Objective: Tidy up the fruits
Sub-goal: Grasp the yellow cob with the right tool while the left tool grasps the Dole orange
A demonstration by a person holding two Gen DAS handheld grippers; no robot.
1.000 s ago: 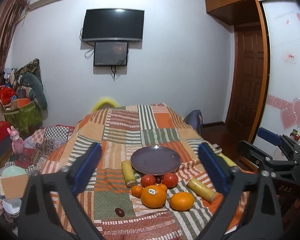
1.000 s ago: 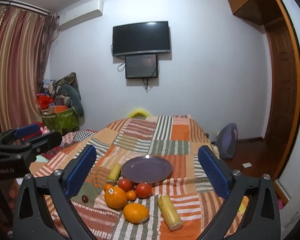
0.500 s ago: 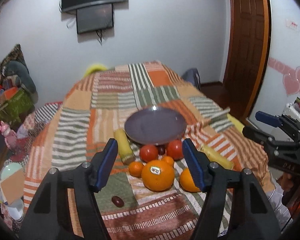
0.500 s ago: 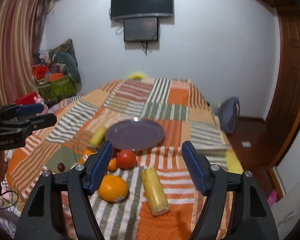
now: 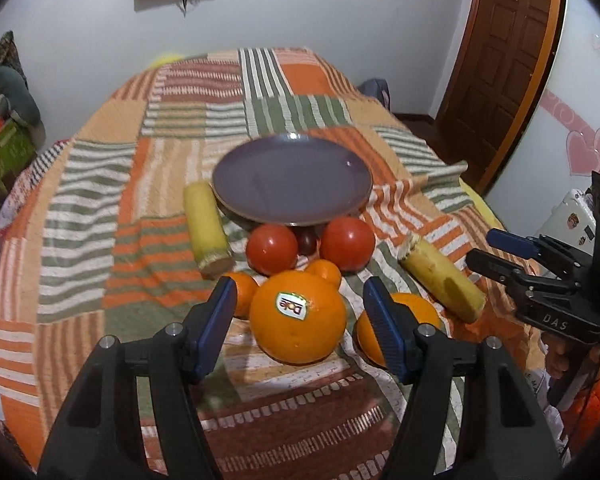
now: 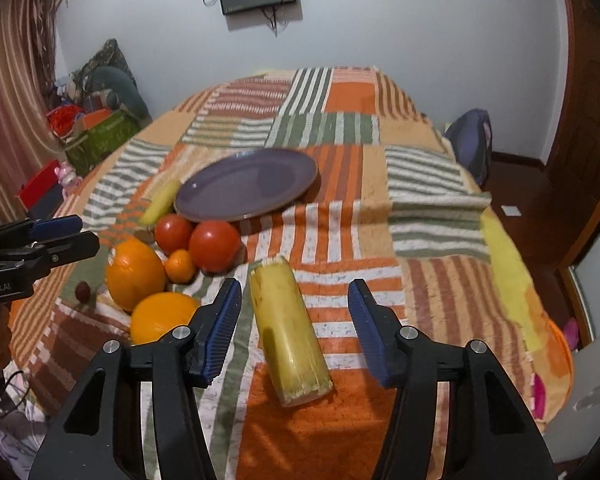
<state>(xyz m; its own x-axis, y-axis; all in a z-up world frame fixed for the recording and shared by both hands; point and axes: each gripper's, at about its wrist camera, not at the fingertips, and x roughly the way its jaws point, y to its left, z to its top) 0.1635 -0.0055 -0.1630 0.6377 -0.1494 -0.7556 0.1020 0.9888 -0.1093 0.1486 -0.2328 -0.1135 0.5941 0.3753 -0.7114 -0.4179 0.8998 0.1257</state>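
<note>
— Purple is our landmark: the plate (image 5: 292, 180) sits bare on the patchwork bedspread (image 5: 100, 184). What do we have left of it?

— Just left of the plate we see a yellow corn piece (image 5: 205, 228). In front of its near rim we count two tomatoes (image 5: 272, 249), with a small dark fruit (image 5: 307, 240) tucked between them, and nearer still two small tangerines (image 5: 242, 292).

— And our left gripper (image 5: 300, 308)?

— Nearer than the tomatoes, it hangs with its jaws apart on either side of the big stickered orange (image 5: 298, 318), the pads clear of the peel.

— Further right?

— We find a second orange (image 5: 414, 308) partly behind the right blue pad, then another corn piece (image 6: 288, 328) lying front-right of the plate.

— Our right gripper (image 6: 295, 308)?

— Its jaws have just been closing, yet we see them standing apart, with that corn lying between them, untouched on both sides.
</note>
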